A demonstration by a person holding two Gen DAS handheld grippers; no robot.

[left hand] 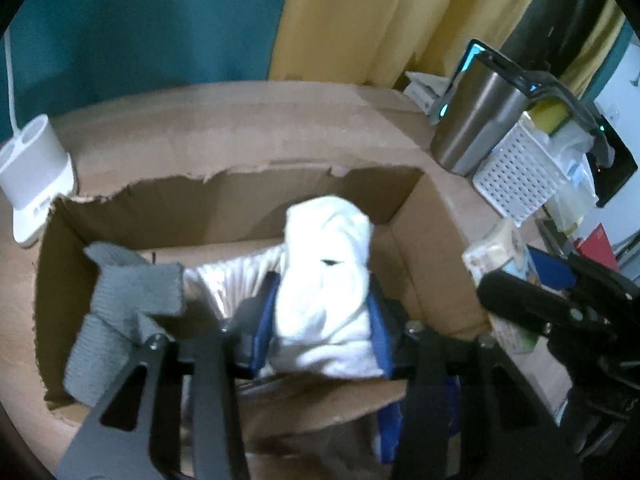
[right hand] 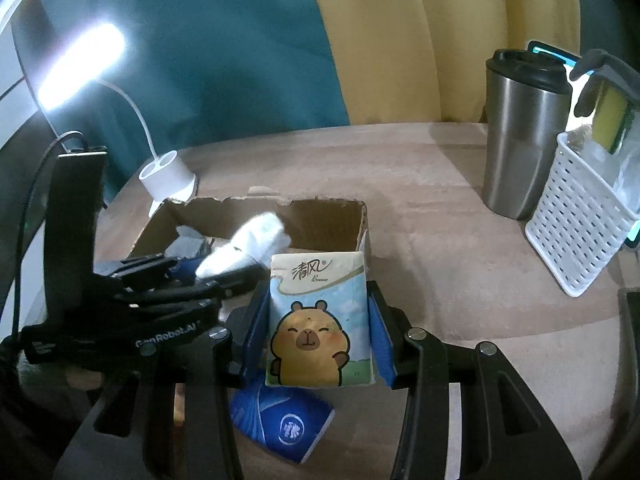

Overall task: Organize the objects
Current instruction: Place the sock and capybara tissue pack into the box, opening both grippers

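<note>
Open brown cardboard box [left hand: 432, 248]: grey knitted cloth [left hand: 132, 300] inside; left gripper [left hand: 320, 320] pinching white rolled sock [left hand: 332, 280] over it; right gripper [right hand: 318, 320] pinching capybara-printed tissue pack [right hand: 316, 320], unboxed.

Dim, soft-focus; lamp [right hand: 80, 64] glares upper left; fisheye bends, darkens edges.
</note>
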